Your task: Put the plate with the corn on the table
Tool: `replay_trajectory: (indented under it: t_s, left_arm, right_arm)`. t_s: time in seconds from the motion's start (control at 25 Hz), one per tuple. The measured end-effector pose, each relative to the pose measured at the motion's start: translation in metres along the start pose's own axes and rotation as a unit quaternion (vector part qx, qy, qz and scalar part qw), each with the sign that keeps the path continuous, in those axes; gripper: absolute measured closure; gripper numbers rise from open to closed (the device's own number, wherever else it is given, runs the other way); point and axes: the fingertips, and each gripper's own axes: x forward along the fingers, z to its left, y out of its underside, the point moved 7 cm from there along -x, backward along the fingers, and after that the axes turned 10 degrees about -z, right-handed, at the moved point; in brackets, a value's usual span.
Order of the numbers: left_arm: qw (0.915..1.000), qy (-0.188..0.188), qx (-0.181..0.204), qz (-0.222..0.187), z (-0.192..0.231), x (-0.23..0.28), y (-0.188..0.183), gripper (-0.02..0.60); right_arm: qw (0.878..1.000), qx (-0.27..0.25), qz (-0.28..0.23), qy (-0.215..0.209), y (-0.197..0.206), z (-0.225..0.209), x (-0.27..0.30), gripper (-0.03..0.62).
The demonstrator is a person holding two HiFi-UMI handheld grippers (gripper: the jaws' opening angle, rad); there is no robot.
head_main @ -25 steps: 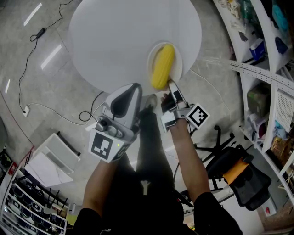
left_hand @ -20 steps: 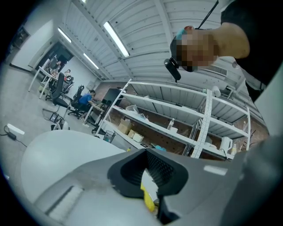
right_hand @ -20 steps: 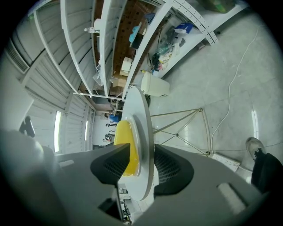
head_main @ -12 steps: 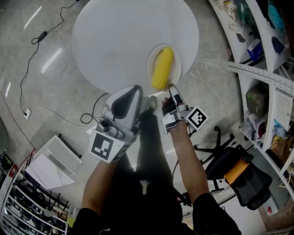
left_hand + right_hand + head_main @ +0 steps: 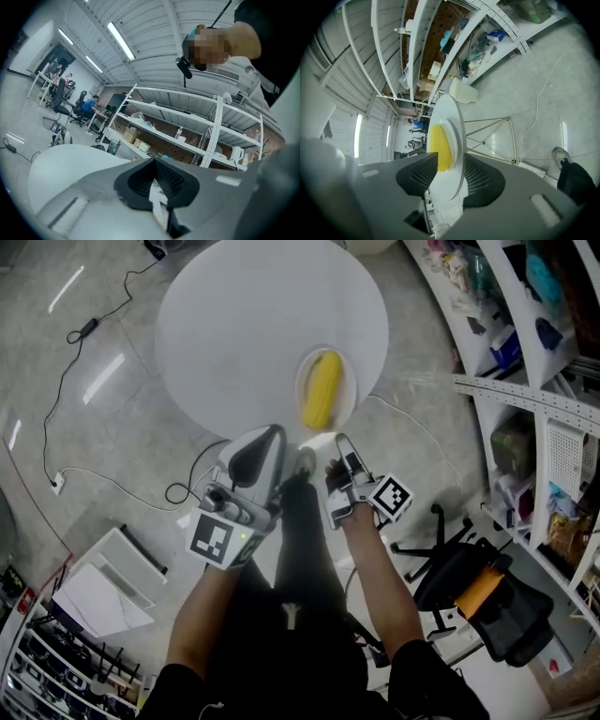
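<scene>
**Head view.** A round white table (image 5: 244, 334), smooth and matte, fills the upper middle. At its 5 o'clock rim sits a small white plate (image 5: 349, 381), shallow and slightly oval. It holds one yellow corn (image 5: 322, 399) cob, which lies lengthwise and reaches the plate's edge at 6 o'clock. The plate rests fully on the tabletop. From the plate, the right gripper (image 5: 339, 444) is at 6 o'clock, just off the table edge and apart from the plate. The left gripper (image 5: 272, 434), a grey wedge, is at about 7 o'clock. White shelves (image 5: 525, 399) at 3 o'clock hold mixed boxes and packets.

**Left gripper view.** The left gripper (image 5: 157, 180) has its black, ribbed pads pressed together, with nothing pinched. Beyond them stands long metal shelving (image 5: 187, 126) with cartons and bottles, and a dark mesh bin (image 5: 113, 146) at 9 o'clock.

**Right gripper view.** The right gripper (image 5: 445, 180) has its dotted black pads spread and holds nothing. Seen through the gap, farther off, are the table (image 5: 457, 112) edge-on, the plate (image 5: 453, 140) and the glossy yellow corn (image 5: 439, 147). A thin metal leg frame (image 5: 492, 136) is at 3 o'clock.
</scene>
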Motion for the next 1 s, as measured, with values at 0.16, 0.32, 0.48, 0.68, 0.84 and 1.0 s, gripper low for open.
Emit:
replay_trajectory:
  t_s: [0.16,0.32,0.48,0.68,0.84,1.0]
  left_arm:
    - [1.0,-0.002,-0.002,-0.001,-0.01,0.0,-0.016,0.579]
    - [1.0,-0.004,0.002,0.003,-0.018,0.001,-0.027,0.58]
    - [0.9999,-0.004,0.007,0.008,-0.029,0.004,-0.041,0.578]
    - [0.9998,-0.001,0.016,0.015,-0.044,0.001,-0.06,0.578]
    - [0.9997,0.0,0.022,0.014,-0.056,0.001,-0.073,0.579]
    - [0.9994,-0.007,0.032,0.011,-0.066,-0.002,-0.088,0.58]
  right_arm:
    - [1.0,-0.02,-0.001,-0.001,0.001,0.022,-0.011,0.436]
    - [0.999,-0.046,-0.018,0.023,-0.008,0.045,-0.018,0.527]
    - [0.998,-0.06,-0.024,-0.02,-0.019,0.078,-0.014,0.571]
    - [0.997,-0.066,-0.021,-0.029,-0.026,0.111,-0.022,0.585]
    - [0.995,-0.09,-0.019,-0.05,-0.031,0.143,-0.03,0.585]
    - [0.988,-0.131,-0.024,-0.072,-0.033,0.179,-0.045,0.585]
